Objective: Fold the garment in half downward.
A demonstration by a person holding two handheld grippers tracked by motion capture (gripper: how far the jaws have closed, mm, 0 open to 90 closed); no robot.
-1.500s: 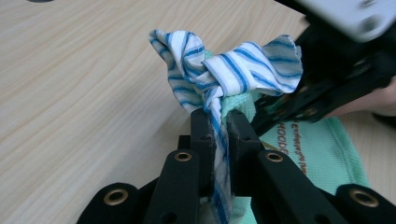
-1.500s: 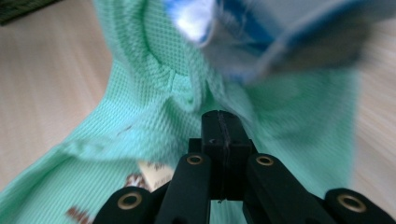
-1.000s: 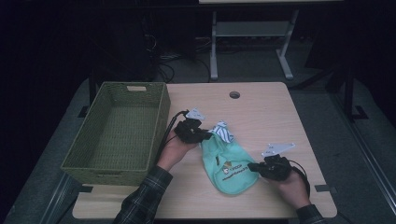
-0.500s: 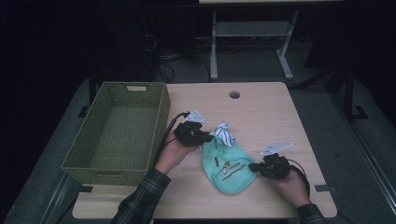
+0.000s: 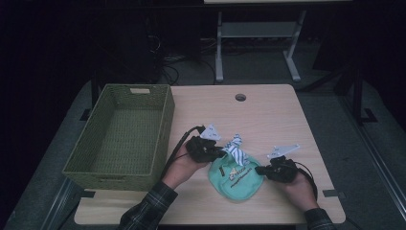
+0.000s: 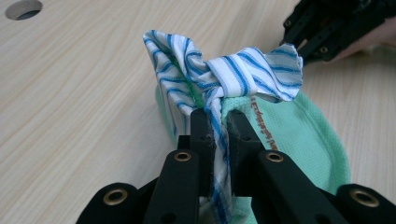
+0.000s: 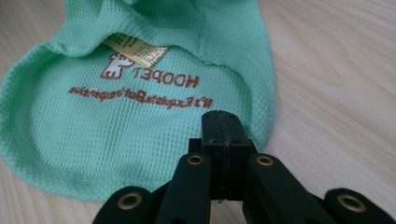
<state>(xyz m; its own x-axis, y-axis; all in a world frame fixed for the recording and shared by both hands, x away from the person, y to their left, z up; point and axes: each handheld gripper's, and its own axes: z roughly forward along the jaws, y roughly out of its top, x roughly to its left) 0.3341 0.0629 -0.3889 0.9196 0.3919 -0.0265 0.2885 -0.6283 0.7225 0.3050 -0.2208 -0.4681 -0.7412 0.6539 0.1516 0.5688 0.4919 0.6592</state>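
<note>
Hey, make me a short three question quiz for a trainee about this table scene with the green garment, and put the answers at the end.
1. True or false: the left tongs are shut on the striped cloth of the mint green garment.
2. Multiple choice: where does the woven basket stand? A) at the table's left side, B) at its right side, C) on top of the garment.
3. Fill in: the right tongs sit shut at the garment's ____.

Key
1. True; the stripes run between the closed jaws.
2. A; nothing lies in it.
3. Edge; whether cloth is pinched between the jaws cannot be told.
</note>
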